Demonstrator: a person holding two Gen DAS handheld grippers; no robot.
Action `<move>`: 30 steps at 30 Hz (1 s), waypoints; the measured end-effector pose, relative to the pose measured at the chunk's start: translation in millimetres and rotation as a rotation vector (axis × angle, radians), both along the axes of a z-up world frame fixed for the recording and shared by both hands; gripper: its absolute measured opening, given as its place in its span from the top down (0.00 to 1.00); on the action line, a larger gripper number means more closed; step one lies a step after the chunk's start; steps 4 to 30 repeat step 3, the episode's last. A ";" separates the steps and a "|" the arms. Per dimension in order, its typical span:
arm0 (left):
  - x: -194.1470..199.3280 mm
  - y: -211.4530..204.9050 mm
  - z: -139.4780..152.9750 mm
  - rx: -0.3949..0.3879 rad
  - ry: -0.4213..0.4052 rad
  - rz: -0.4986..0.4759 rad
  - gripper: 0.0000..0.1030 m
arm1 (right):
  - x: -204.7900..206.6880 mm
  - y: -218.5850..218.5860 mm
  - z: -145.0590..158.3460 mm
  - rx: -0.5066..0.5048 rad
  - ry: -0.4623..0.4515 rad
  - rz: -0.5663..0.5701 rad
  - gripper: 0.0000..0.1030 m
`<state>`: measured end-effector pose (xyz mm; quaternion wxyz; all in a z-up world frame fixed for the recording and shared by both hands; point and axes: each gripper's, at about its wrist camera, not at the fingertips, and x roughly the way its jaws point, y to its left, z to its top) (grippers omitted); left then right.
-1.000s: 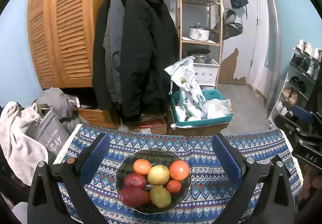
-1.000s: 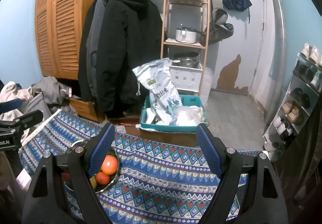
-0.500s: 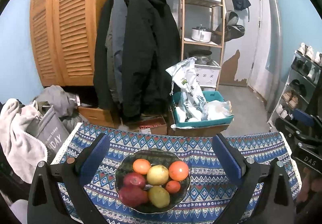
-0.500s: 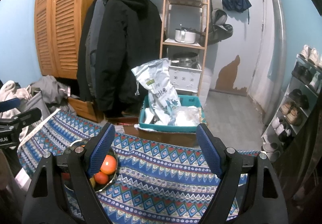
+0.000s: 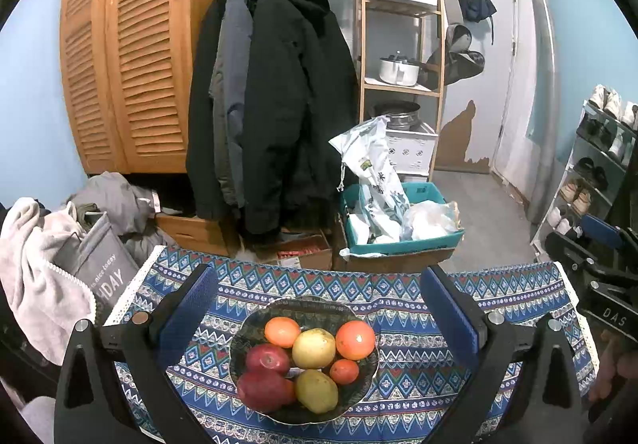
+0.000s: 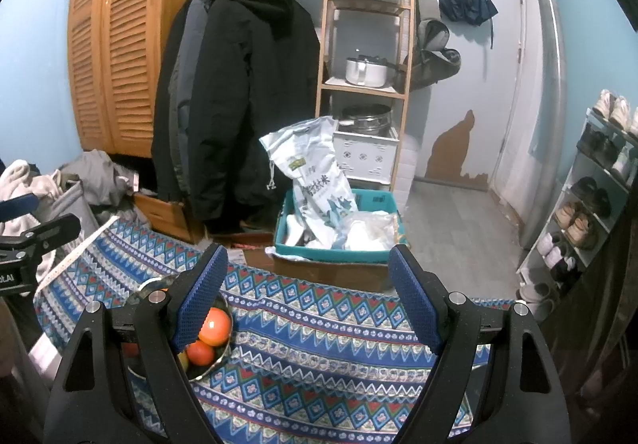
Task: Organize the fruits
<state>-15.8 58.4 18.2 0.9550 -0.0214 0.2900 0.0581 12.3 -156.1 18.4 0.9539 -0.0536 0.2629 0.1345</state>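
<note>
A dark bowl [image 5: 255, 320] sits on the blue patterned tablecloth [image 5: 398, 288]. It holds two red apples [image 5: 263, 388], two yellow fruits [image 5: 314, 347] and three orange fruits [image 5: 355, 339]. My left gripper [image 5: 319, 308] is open and empty, its blue pads either side of the bowl and above it. My right gripper [image 6: 307, 292] is open and empty over the cloth to the right of the bowl [image 6: 221, 358], whose orange fruits [image 6: 214, 326] show behind its left finger.
Past the table's far edge stand a teal bin [image 5: 402, 240] with bags, hanging coats [image 5: 275, 101], a wooden shelf rack [image 5: 398, 45] and louvered doors [image 5: 131, 57]. A shoe rack [image 5: 598, 164] is at the right. Clothes and a grey bag [image 5: 95, 264] lie at the left.
Both grippers have drifted only slightly; the bowl sits a touch lower in the left wrist view. Both stay open and empty.
</note>
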 end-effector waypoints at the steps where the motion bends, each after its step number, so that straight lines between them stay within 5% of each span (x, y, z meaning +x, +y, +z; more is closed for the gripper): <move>1: 0.2 0.1 -0.1 0.000 0.002 0.000 0.01 | 0.0 -0.2 0.0 -0.001 0.000 0.000 0.21; 30: 0.6 0.8 0.9 0.001 0.006 0.004 0.01 | -0.2 -1.9 -0.1 0.000 0.001 0.001 0.21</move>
